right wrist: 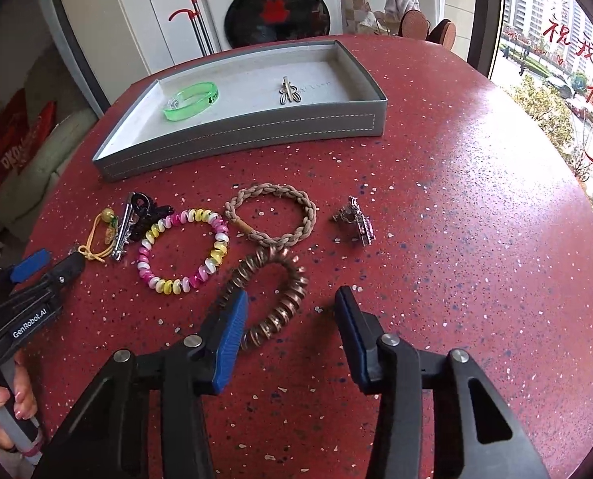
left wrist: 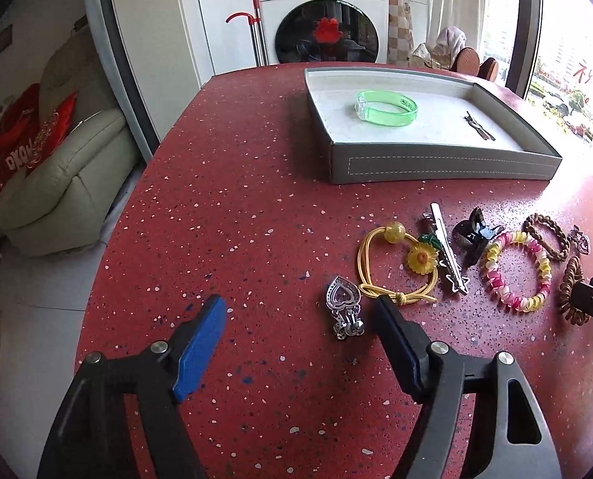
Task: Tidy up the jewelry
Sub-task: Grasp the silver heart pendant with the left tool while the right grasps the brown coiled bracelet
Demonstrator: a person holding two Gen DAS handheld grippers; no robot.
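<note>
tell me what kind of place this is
Probably a home, likely a flat high up: a washing machine behind the red speckled table, a cream sofa to one side, and a window overlooking apartment blocks.

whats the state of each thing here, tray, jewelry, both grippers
grey tray: open, no lid
green bangle: in tray
metal hair clip: in tray
heart brooch: on table, between left gripper fingers, untouched
brown coil bracelet: on table, between right gripper fingers, not clamped
pink-yellow bracelet: on table

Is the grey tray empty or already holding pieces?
Holding two: a green bangle and a small metal hair clip lie inside the grey tray.
</note>
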